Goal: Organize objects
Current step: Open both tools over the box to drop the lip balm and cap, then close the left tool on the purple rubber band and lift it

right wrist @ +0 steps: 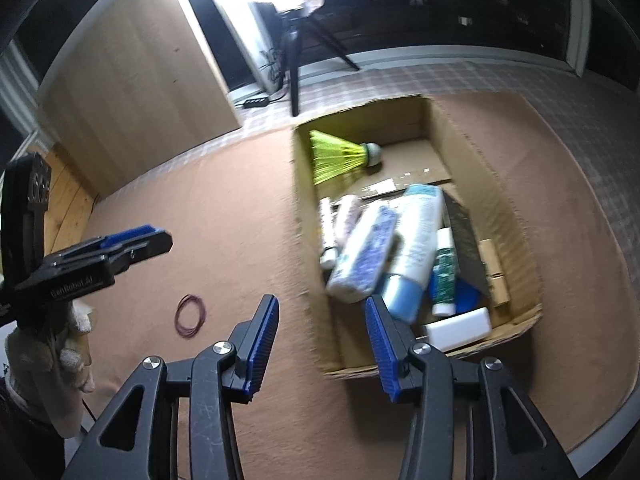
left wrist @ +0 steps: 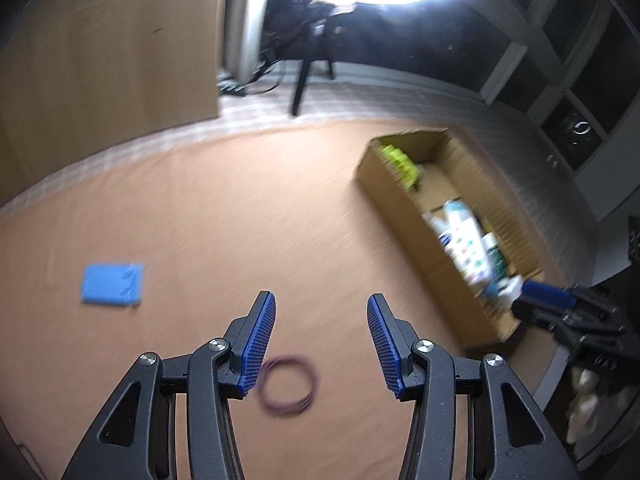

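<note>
From the left wrist, the left hand-held gripper [left wrist: 321,322] points steeply down over the brown cloth-covered counter [left wrist: 224,208], its blue ribbed pads spread with nothing between them. That reads as a hand freed for the next pick. Just below its left pad lies a loop of thin dark-red rubber bands [left wrist: 289,385], and a flat light-blue rectangular block [left wrist: 112,283] sits well apart to the left. Both lie loose on the cloth, so they are probably what remains to be put away. The open brown cardboard box [left wrist: 404,216] stands to the right with packets and bottles already inside, and the right hand-held gripper [left wrist: 556,300] reaches in at its near end. From the right wrist, the right hand-held gripper [right wrist: 322,322] tilts down over the near left wall of the cardboard box [right wrist: 308,240], its pads parted and empty. Inside, a yellow-green shuttlecock [right wrist: 344,154] lies at the far end, with a white and blue bottle [right wrist: 416,240], a blue-patterned white pack [right wrist: 364,252] and a white flat bar [right wrist: 460,328] heaped nearer, seemingly gathered there to clear the counter. The left hand-held gripper [right wrist: 132,240] shows at the left edge, carried by a gloved hand [right wrist: 60,360], above and beside the rubber bands [right wrist: 191,315].
</note>
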`<state>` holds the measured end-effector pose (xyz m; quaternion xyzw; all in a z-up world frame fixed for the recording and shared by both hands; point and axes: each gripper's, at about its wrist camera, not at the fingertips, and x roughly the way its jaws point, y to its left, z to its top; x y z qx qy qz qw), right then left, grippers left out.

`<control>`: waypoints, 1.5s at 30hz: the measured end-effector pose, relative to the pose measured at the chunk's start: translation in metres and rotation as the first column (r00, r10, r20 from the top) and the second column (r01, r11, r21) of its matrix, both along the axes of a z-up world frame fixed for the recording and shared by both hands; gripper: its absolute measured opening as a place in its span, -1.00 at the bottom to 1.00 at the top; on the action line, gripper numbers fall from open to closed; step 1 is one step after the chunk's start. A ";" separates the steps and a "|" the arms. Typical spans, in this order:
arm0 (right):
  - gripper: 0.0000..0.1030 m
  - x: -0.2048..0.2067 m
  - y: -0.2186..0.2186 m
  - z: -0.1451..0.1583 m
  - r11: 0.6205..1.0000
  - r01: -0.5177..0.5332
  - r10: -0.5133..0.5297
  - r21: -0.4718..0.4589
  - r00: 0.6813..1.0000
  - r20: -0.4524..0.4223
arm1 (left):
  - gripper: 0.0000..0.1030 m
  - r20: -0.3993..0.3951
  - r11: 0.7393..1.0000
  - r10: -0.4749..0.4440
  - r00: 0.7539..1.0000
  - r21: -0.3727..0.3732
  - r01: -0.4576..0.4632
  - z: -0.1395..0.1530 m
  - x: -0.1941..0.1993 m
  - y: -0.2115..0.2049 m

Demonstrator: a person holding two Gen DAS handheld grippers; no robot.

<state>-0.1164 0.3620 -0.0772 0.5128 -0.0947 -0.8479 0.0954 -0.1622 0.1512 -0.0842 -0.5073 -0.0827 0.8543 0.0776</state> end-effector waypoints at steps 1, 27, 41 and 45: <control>-0.19 0.002 -0.007 -0.001 1.000 -0.012 0.012 0.002 1.000 0.000 | 0.00 0.009 1.000 0.011 1.000 -0.004 -0.011 -0.003 0.007 -0.007; -0.14 0.043 -0.087 0.009 0.984 -0.095 0.105 0.152 0.993 -0.061 | -0.38 0.162 0.994 0.003 0.987 -0.112 0.015 -0.086 0.033 -0.016; -0.14 0.042 -0.081 0.007 0.984 -0.078 0.089 0.160 0.994 -0.058 | -0.92 0.131 0.986 0.021 0.991 -0.165 0.001 -0.092 0.033 -0.015; -0.14 0.042 -0.080 0.006 0.984 -0.073 0.083 0.160 0.995 -0.056 | -0.93 0.131 0.989 0.023 0.991 -0.151 -0.003 -0.091 0.034 -0.017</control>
